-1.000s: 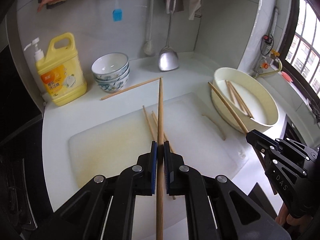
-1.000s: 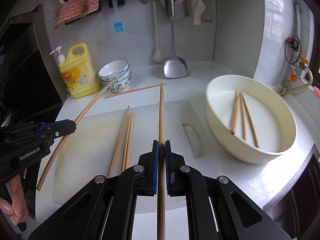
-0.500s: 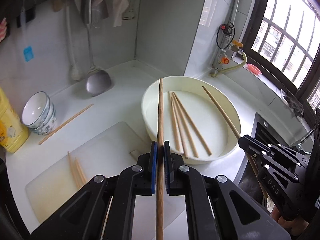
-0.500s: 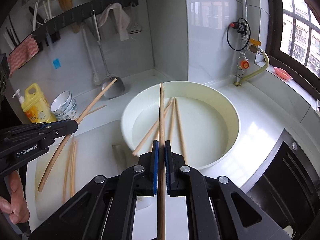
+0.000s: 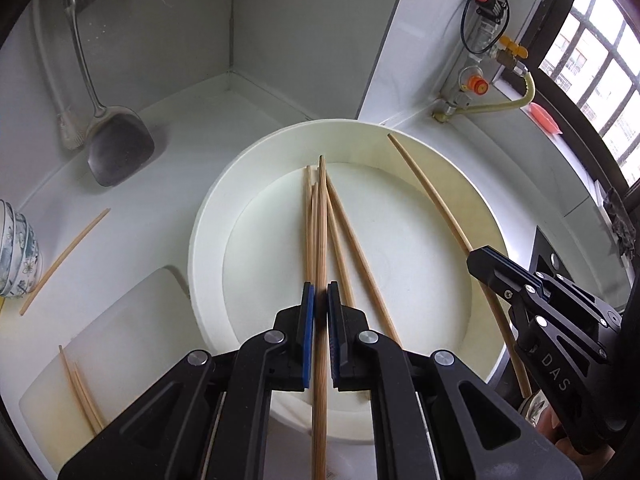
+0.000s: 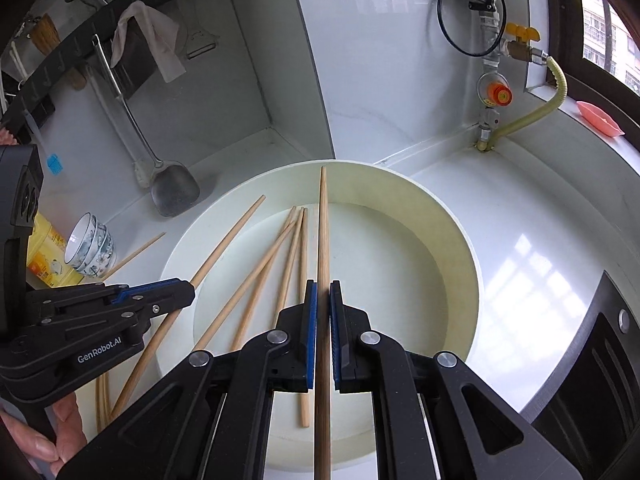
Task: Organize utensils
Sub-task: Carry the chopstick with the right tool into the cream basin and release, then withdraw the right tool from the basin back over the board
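My left gripper (image 5: 319, 300) is shut on a wooden chopstick (image 5: 320, 216) that points forward over the cream basin (image 5: 208, 216). My right gripper (image 6: 322, 296) is shut on another wooden chopstick (image 6: 323, 224), also held above the basin (image 6: 460, 248). Three loose chopsticks (image 5: 352, 240) lie on the basin floor, also seen in the right wrist view (image 6: 292, 248). The right gripper shows at the right of the left wrist view (image 5: 476, 258); the left gripper shows at the left of the right wrist view (image 6: 188, 290).
A white cutting board (image 5: 132, 340) with two chopsticks (image 5: 78, 388) lies left of the basin. One chopstick (image 5: 64, 260) lies on the counter by stacked bowls (image 5: 16, 252). A metal spatula (image 5: 116, 148) hangs on the wall. A yellow detergent bottle (image 6: 48, 256) stands far left.
Both grippers swung right from the cutting board to above the basin and moved closer to it, each still holding its chopstick.
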A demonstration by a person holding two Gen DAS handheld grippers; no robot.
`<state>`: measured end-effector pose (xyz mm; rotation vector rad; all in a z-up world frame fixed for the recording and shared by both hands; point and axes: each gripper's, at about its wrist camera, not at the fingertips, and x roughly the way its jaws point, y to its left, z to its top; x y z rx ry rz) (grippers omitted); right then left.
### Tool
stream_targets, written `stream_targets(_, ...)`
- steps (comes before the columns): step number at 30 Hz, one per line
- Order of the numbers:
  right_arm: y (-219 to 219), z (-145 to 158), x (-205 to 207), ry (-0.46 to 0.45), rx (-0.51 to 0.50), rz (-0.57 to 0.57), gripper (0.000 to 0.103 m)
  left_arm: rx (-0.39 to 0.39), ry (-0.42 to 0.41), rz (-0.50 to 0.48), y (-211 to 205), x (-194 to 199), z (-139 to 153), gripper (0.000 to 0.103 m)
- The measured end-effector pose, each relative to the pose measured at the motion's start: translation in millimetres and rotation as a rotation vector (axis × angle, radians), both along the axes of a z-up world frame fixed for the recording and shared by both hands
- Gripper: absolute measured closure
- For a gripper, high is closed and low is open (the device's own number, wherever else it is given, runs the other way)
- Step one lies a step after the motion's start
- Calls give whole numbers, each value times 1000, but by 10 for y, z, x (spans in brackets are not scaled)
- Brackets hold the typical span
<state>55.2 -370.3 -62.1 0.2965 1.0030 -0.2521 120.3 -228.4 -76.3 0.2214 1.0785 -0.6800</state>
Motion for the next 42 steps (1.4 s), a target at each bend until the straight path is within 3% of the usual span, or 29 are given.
stream_targets(8,-100,-153,130,27,14,11,97,29,22,19,-147,139,-156,95)
stream_targets(9,-108,-163,142,34,10,13,96,36,22,27,-161,157,-166,88)
stream_targets(10,-114,-169,146,38,0,12,94,48,19,37,-162,165,-167,70)
stream_targets(11,-123,-172,142,38,-9,9,87,52,6,49,-149,165,-151,59)
stream_targets(12,-135,-167,129,33,-10,6,81,53,-15,61,-124,159,-118,36)
stream_targets(13,-150,-168,120,31,-8,4,81,48,-39,73,-96,152,-82,30)
stream_targets(17,-199,-192,85,36,-4,2,81,78,-78,102,-38,181,-2,26)
stream_targets(19,-213,-201,71,39,0,3,80,83,-73,128,27,200,5,18)
stream_targets(29,-59,-106,29,24,-3,45,71,77,-94,237,460,188,214,16)
stream_targets(35,257,96,-49,-13,-30,68,68,57,-138,276,884,57,428,12)
stream_targets(42,932,294,-243,-39,-52,133,56,51,-169,308,1606,-245,507,9)
